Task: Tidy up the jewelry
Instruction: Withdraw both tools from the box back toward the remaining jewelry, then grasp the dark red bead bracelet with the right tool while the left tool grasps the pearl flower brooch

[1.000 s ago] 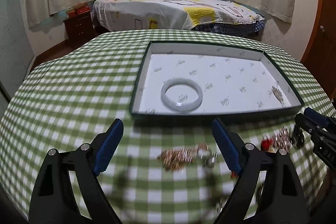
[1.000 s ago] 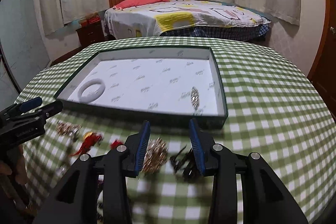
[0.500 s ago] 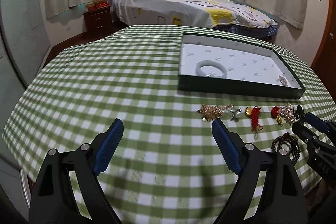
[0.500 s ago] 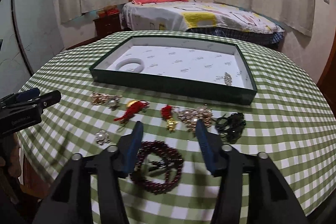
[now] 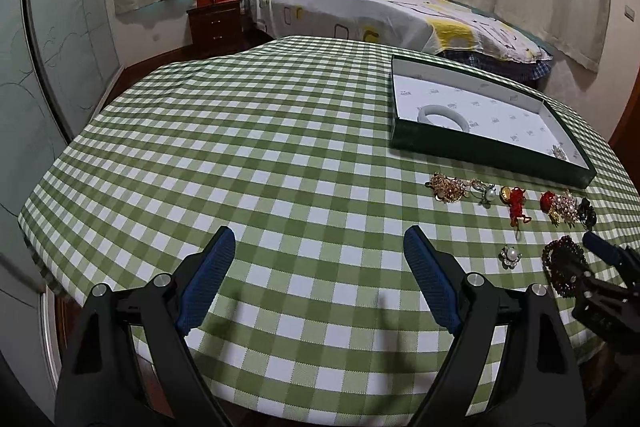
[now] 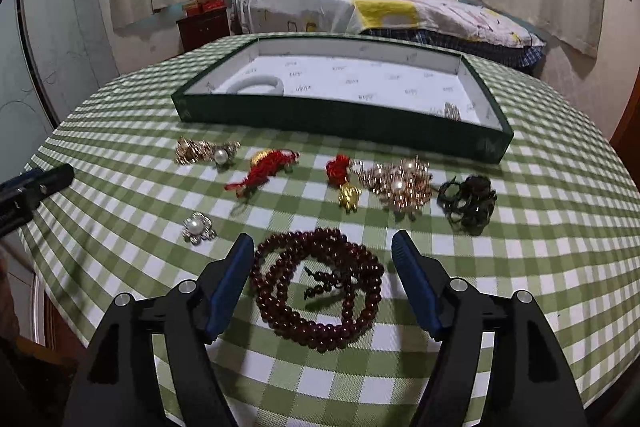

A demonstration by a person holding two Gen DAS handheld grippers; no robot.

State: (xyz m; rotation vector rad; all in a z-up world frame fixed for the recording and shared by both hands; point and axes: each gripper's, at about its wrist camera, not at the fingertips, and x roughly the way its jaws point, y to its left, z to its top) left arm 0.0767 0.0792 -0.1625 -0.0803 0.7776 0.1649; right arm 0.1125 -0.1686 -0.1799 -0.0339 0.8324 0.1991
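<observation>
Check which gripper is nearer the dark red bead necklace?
Right. The right gripper straddles the bead necklace; the left gripper hangs over bare tablecloth, well off to the side.

From my left hand-held gripper [image 5: 316,281] the table [image 5: 240,147] lies bare toward 12 and 9 o'clock. Toward 2 o'clock the tray [image 5: 480,147] walls things off. Ahead of my right hand-held gripper [image 6: 322,269], the beads [image 6: 316,287] fill the gap, with brooches [image 6: 400,183] crowding 12 o'clock before the tray wall.

Tray wall [image 6: 340,119] hides part of the white bangle [image 6: 260,83]
</observation>
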